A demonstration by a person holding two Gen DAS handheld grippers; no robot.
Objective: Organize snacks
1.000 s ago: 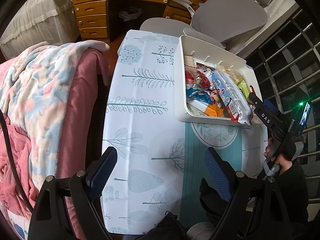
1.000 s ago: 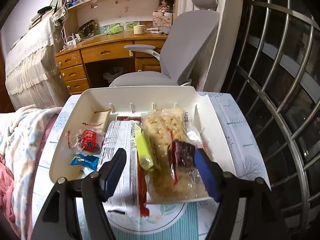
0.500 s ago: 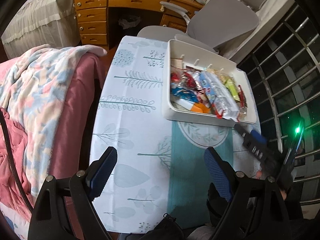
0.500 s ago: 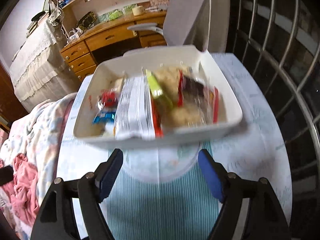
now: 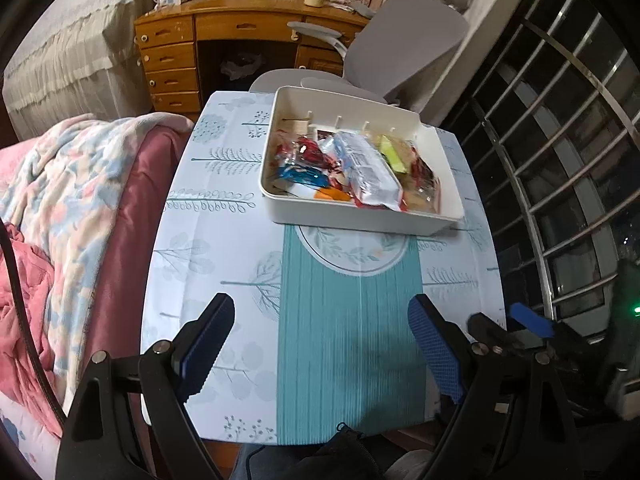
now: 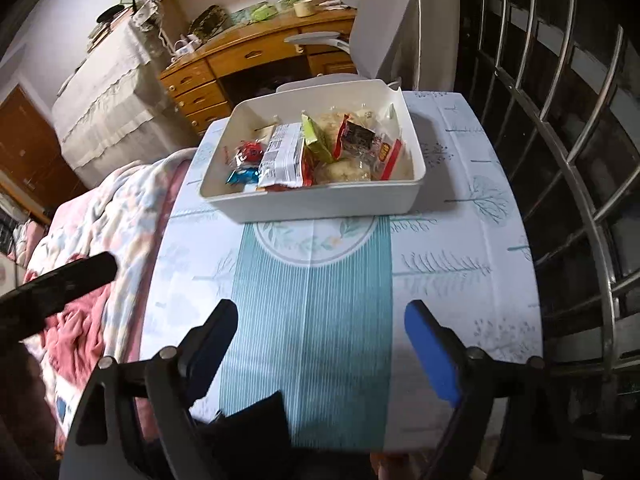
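Two pairs of blue-padded black fingers, both spread wide with nothing between them. Left gripper [image 5: 320,344] low in the left wrist view, over the teal striped band of the tree-printed white tablecloth [image 5: 224,248]; right gripper [image 6: 318,340] likewise low in the right wrist view, jaws just been opening, only cloth between the pads. Right gripper also glimpsed at the lower right edge of the left wrist view, well off the cloth's edge.

Further out, above centre in both views: white rectangular plastic tray [image 5: 360,216], flat on the cloth, its near wall touching the round leaf-wreath print. Long axis running left to right across the frame, slightly skewed. Filled with wrapped snacks [image 6: 320,152]: a long white-and-red packet [image 5: 368,172] lying lengthwise from the tray's far wall toward the near wall, a green packet [image 6: 316,140] beside it pointing the same way, red and blue sweets [image 6: 248,160] at the left end.

Beyond, at the top of the frame: grey office chair [image 5: 400,56], wooden desk with drawers [image 5: 176,64]. Pink floral blanket [image 5: 68,184] on the left.
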